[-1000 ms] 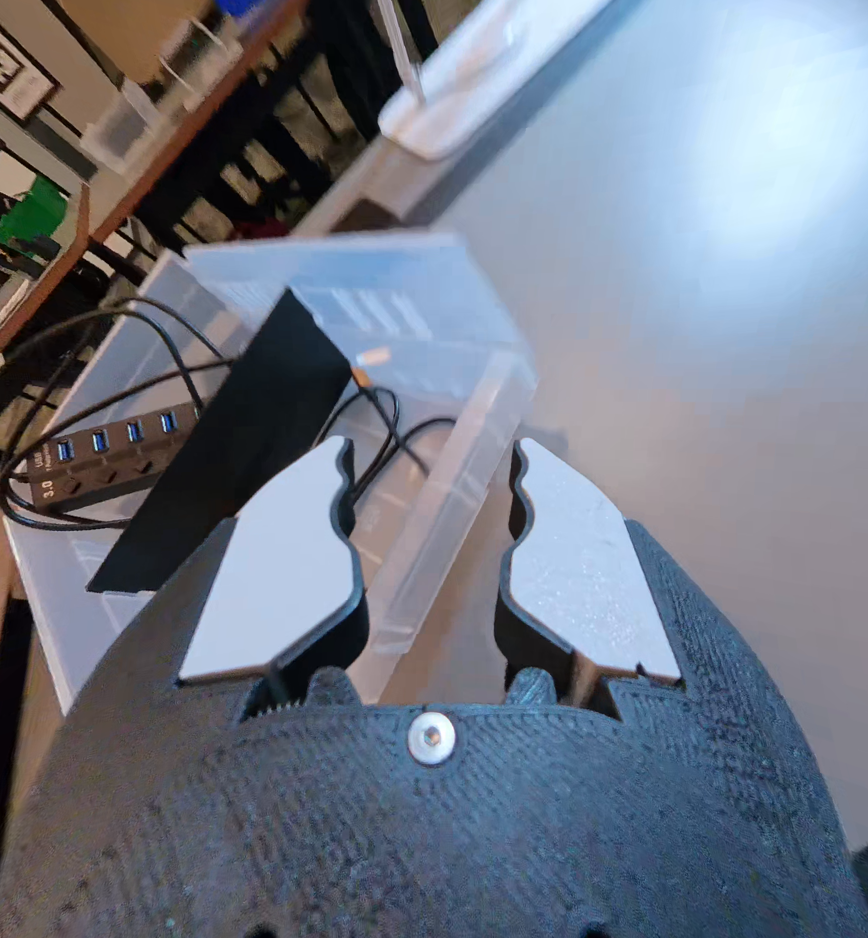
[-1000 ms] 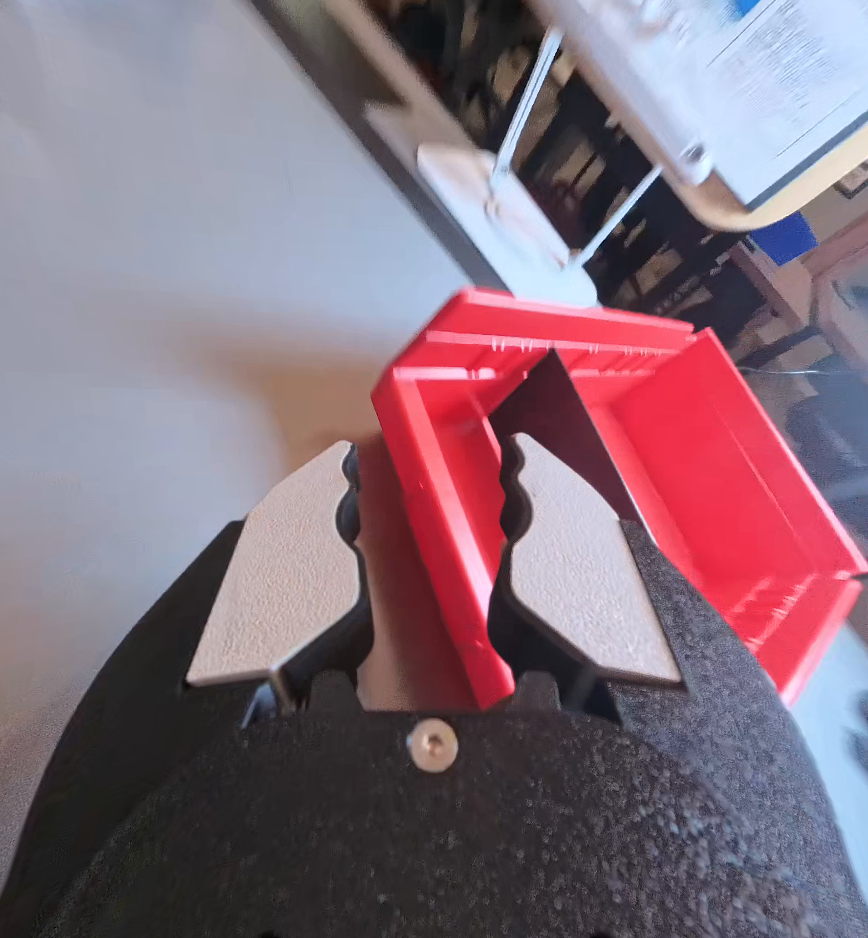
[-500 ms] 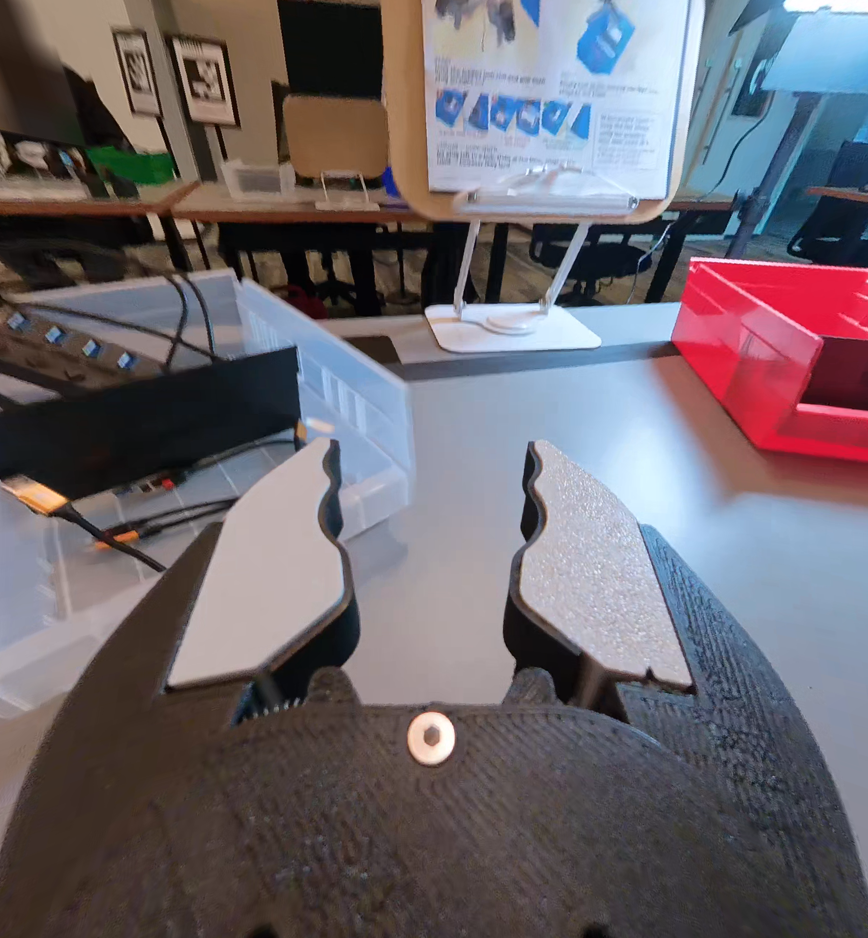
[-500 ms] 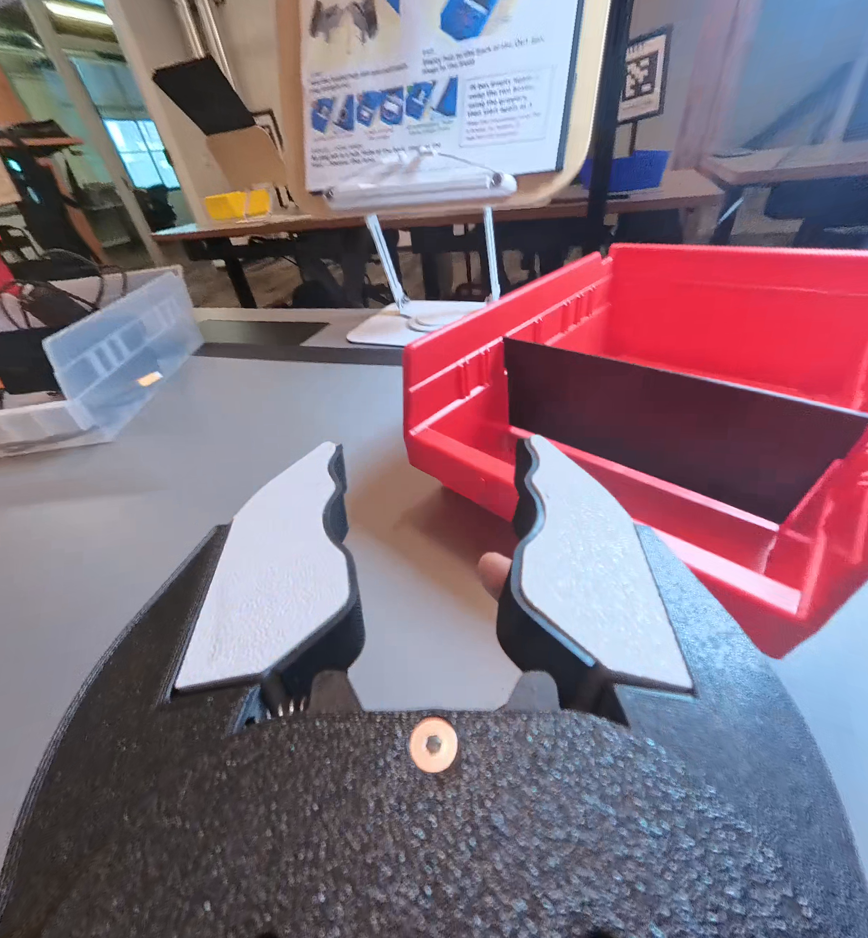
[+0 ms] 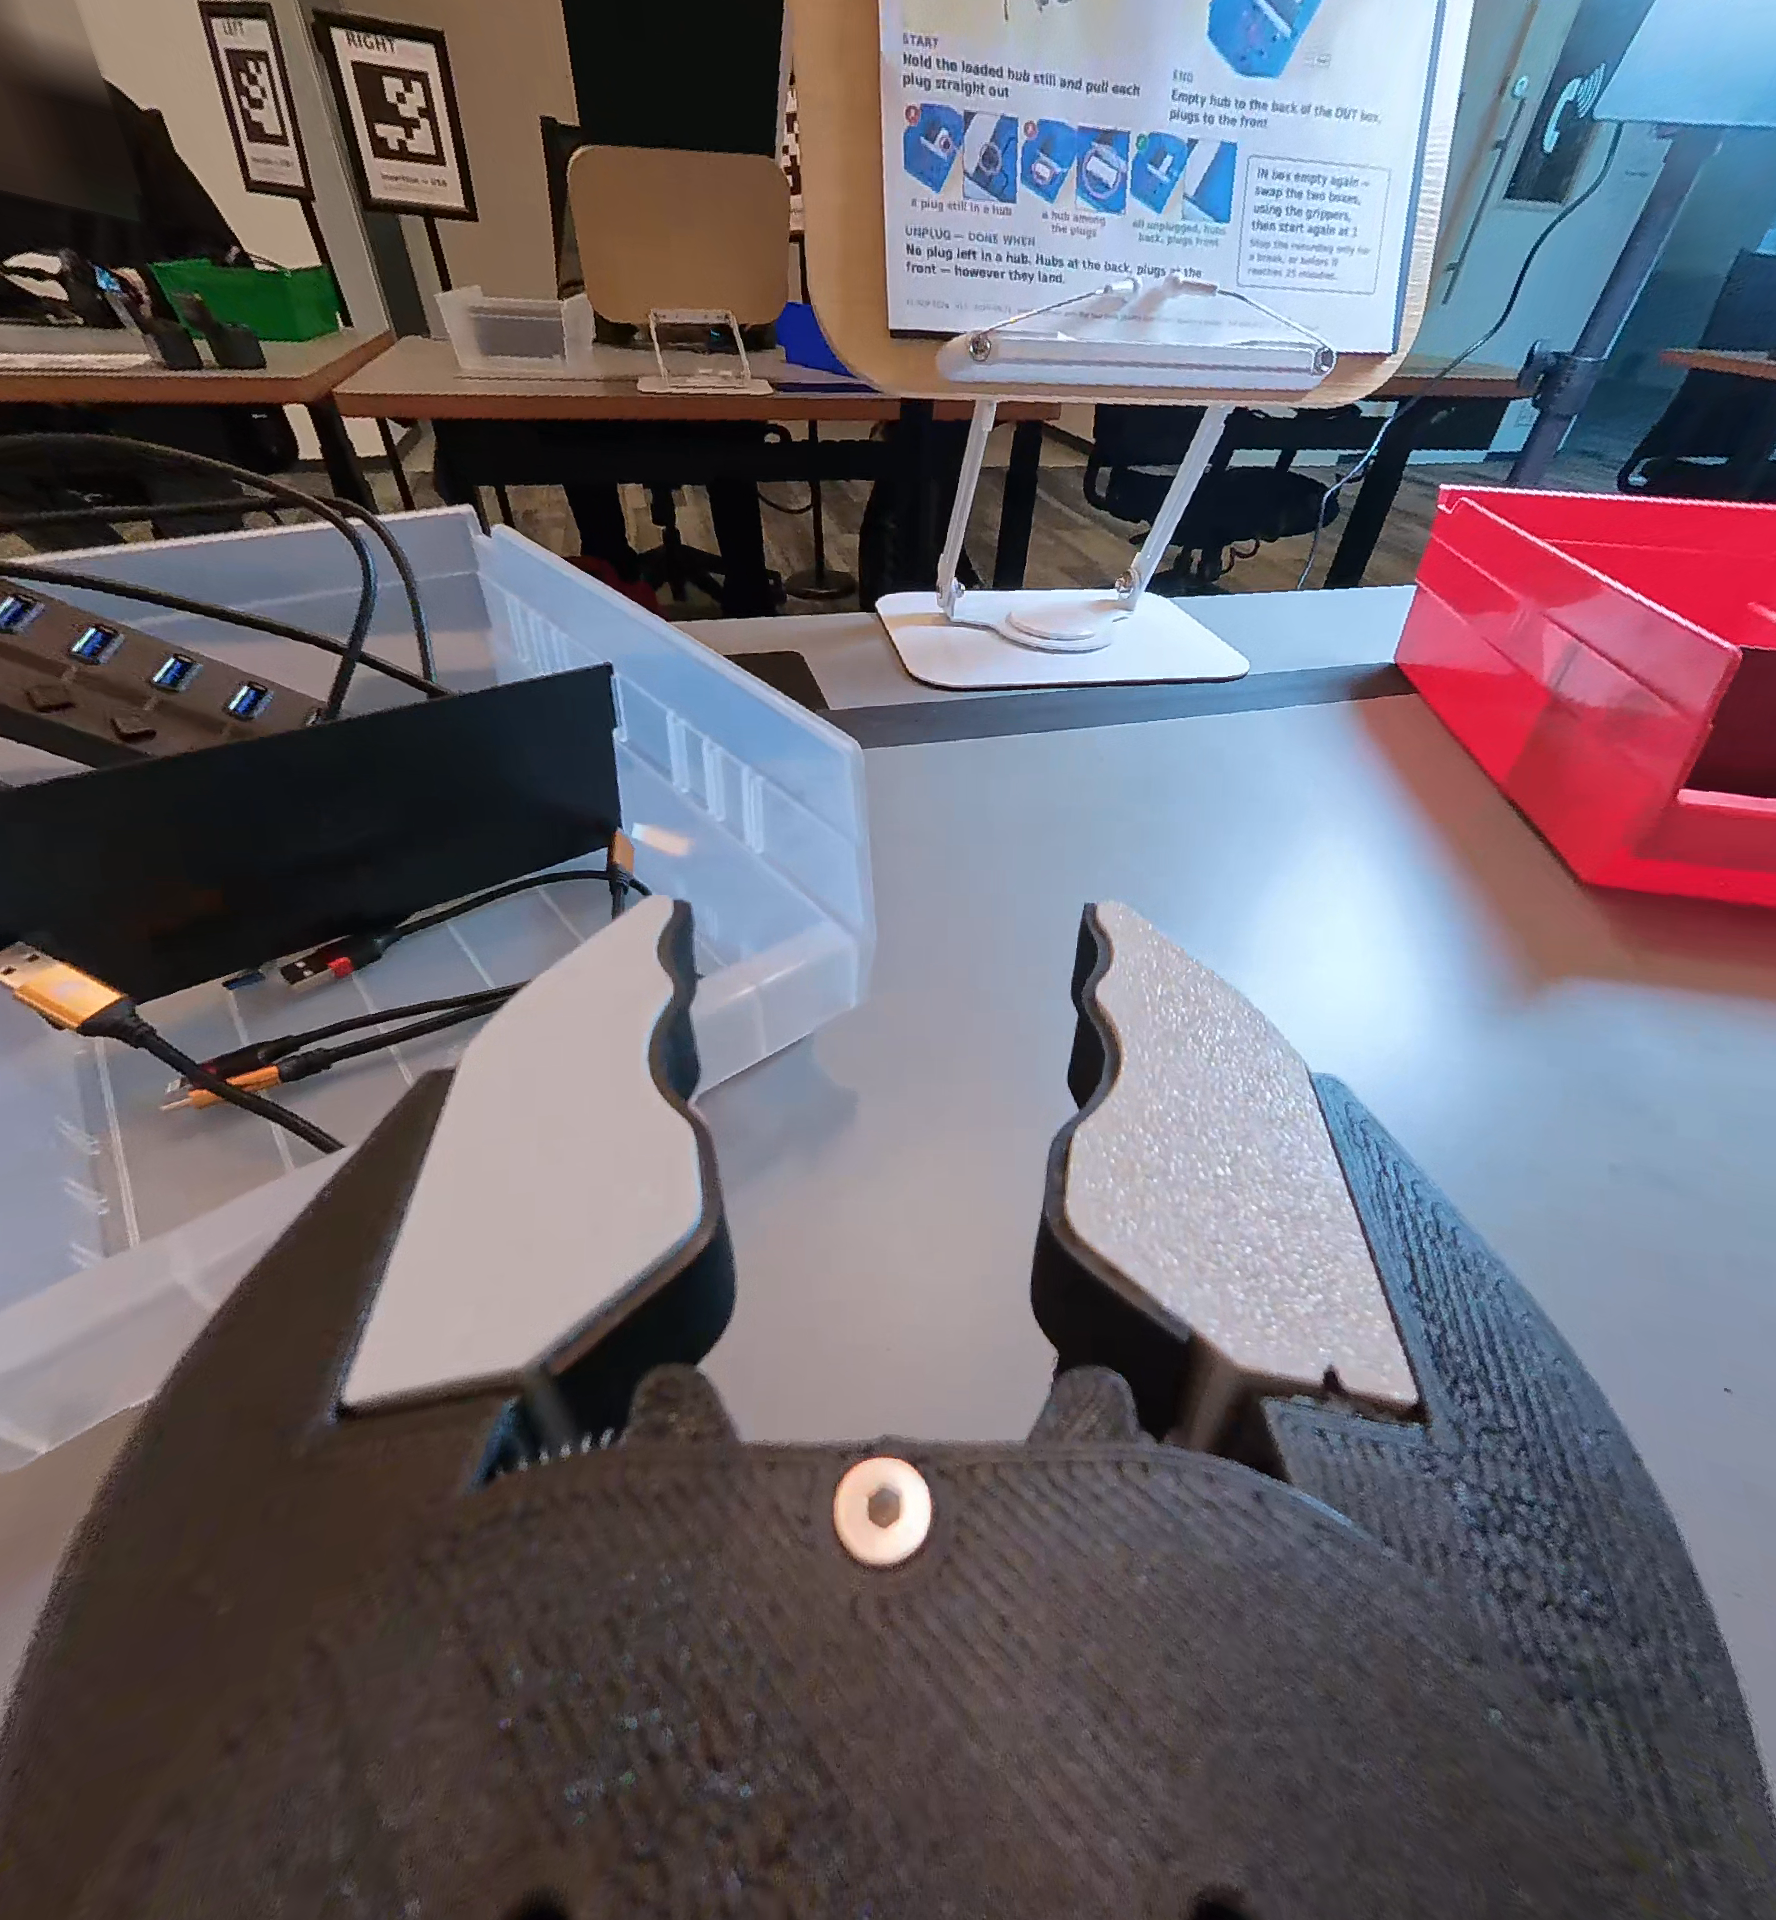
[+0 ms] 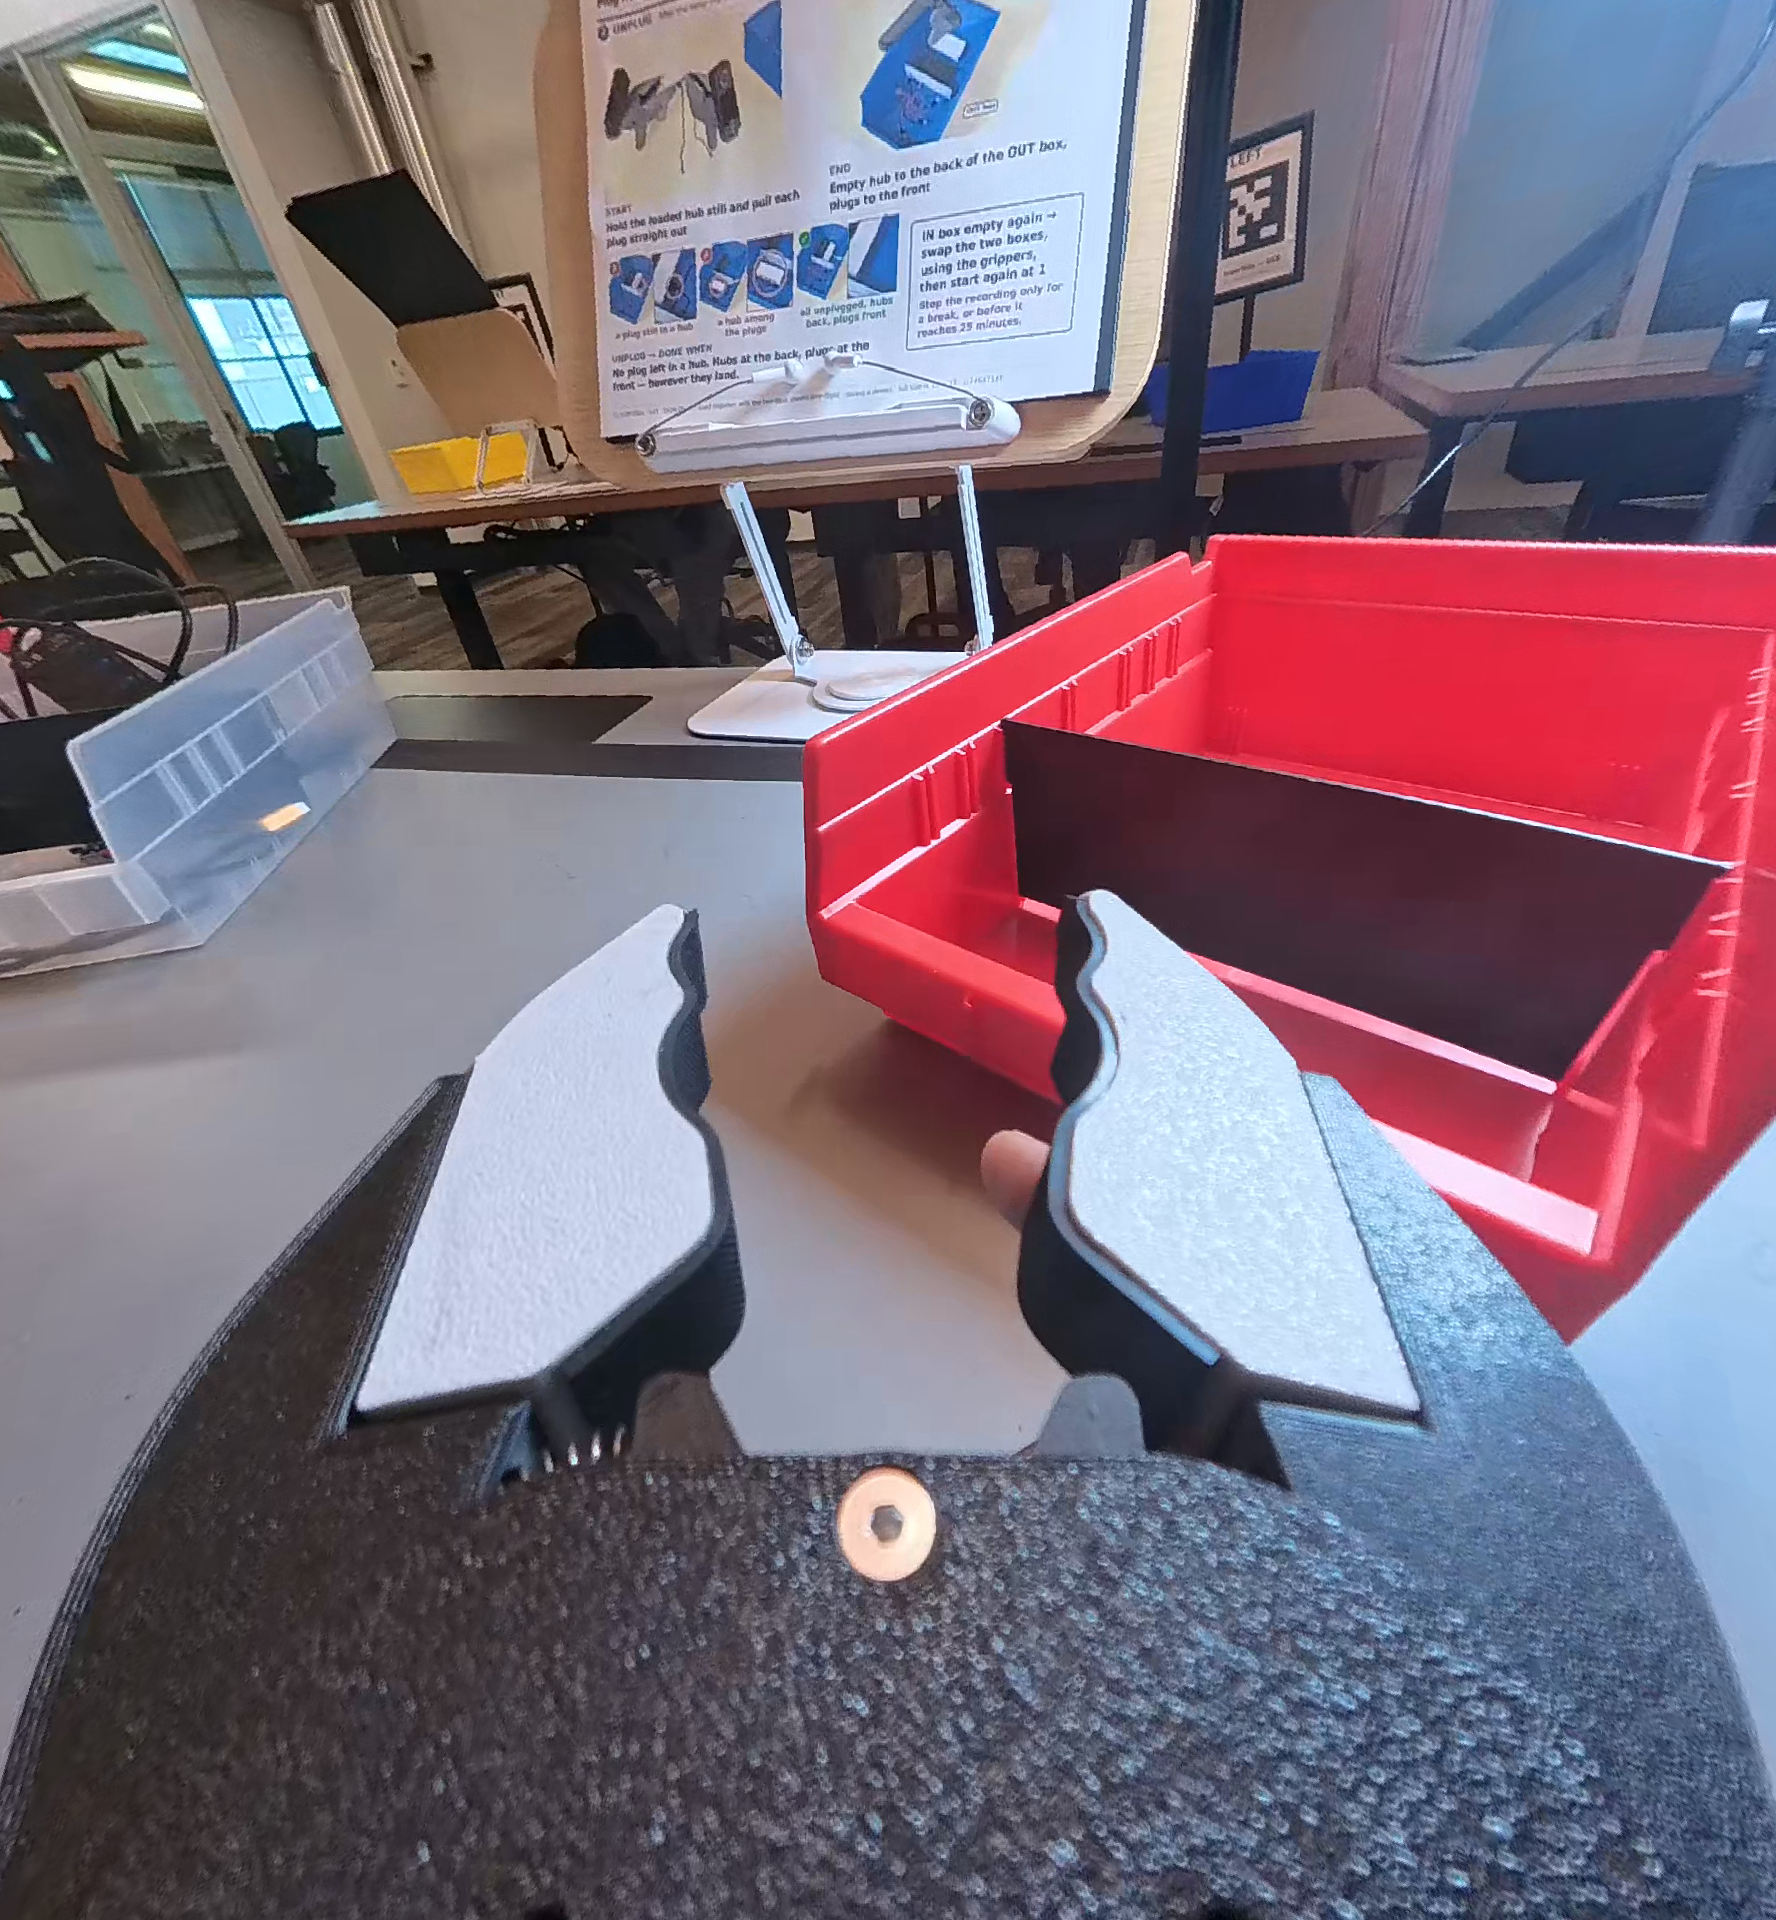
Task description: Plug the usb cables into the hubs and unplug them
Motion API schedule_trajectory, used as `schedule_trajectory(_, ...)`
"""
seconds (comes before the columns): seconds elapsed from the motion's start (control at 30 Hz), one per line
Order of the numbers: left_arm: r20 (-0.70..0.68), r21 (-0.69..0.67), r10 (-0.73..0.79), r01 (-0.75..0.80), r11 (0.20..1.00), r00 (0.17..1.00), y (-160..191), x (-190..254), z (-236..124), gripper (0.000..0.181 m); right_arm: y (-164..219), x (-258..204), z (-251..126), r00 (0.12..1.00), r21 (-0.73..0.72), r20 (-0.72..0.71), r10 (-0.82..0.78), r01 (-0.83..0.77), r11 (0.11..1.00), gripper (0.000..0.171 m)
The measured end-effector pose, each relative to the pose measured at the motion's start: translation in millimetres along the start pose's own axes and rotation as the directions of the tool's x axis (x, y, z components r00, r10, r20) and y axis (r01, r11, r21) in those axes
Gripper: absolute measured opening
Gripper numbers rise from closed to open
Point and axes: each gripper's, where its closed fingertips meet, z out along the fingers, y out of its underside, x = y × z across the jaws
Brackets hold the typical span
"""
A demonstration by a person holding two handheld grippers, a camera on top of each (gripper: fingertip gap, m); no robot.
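Note:
A clear plastic bin (image 5: 759, 831) stands at the left, split by a black divider (image 5: 271, 821). A black USB hub (image 5: 105, 665) with blue ports lies behind the divider. Loose USB cables lie in front of it, one with a gold plug (image 5: 53, 987), one with a red-and-black plug (image 5: 318, 968). My left gripper (image 5: 879, 925) is open and empty, over the table just right of the bin's front corner. My right gripper (image 6: 879, 914) is open and empty, in front of the red bin (image 6: 1383, 644). The clear bin shows at the left in the right wrist view (image 6: 229, 758).
The red bin holds a black divider (image 6: 1331, 862), and what shows of its two compartments is empty. It also shows in the left wrist view (image 5: 1590, 707). A white stand (image 5: 1060, 634) holding an instruction sheet sits at the back of the grey table (image 5: 1227, 935). A fingertip (image 6: 1009, 1164) shows by my right finger. About 25 cm separates my left fingertips from the black USB hub (image 5: 105, 665). Seen from the right wrist view (image 6: 95, 676) as well.
Both views swung from a tilted look down at the bins to a level look across the table. Each gripper drew back from its bin and stayed open.

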Motion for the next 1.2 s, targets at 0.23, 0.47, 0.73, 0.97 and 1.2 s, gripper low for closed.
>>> schedule_trajectory(0.23,-0.013,-0.002,-0.003,0.003,1.0,1.0,0,1,1,0.07,-2,1,-2,1.0,0.012,0.0,0.0,0.0,1.0,0.066)
schedule_trajectory(0.47,-0.016,-0.006,-0.002,0.001,1.0,1.0,0,1,3,0.07,-3,-4,-2,0.999,0.016,0.008,-0.031,0.031,0.999,0.066)
schedule_trajectory(0.73,-0.037,-0.022,0.193,-0.194,0.981,0.981,-27,32,41,0.061,-55,-109,5,0.936,0.124,0.258,-0.24,0.214,0.969,0.058)
schedule_trajectory(0.97,-0.054,-0.046,0.314,-0.316,0.948,0.948,-41,73,88,0.041,-117,-233,0,0.758,0.233,0.538,-0.369,0.287,0.929,0.03)
schedule_trajectory(1.2,-0.026,-0.165,0.447,-0.445,0.88,0.894,-1,77,110,0.0,-65,-298,-2,0.636,0.111,0.686,-0.353,0.388,0.915,0.0)
